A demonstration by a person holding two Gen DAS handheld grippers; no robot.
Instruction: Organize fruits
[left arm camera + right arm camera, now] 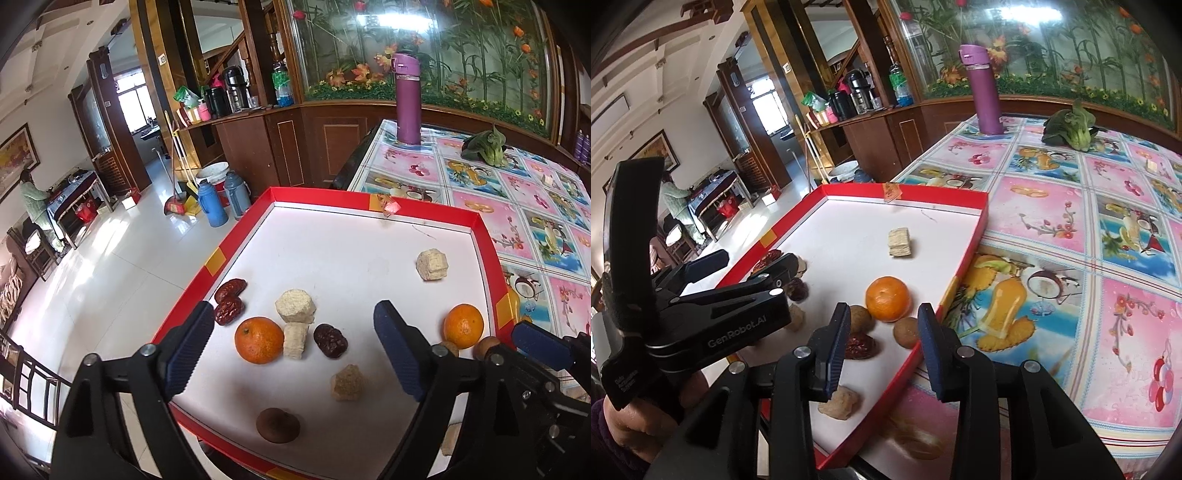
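In the shallow red-rimmed white tray [484, 236] on the bench, fruit lies unsorted; wrinkled red dates [229, 300] far left, two round oranges [259, 340] apart; both left tool [291, 352] and right tool [884, 354] spread, empty; sorting seems barely begun.

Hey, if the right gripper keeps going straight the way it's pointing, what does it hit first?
Probably the round brown fruit between the open right gripper fingers, then the orange just behind it; depth is uncertain.

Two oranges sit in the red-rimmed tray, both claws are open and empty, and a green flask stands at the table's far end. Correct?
Not quite: the flask is purple, not green, as the left wrist view shows. The rest holds: two oranges in the tray, left claw and right claw open, empty.
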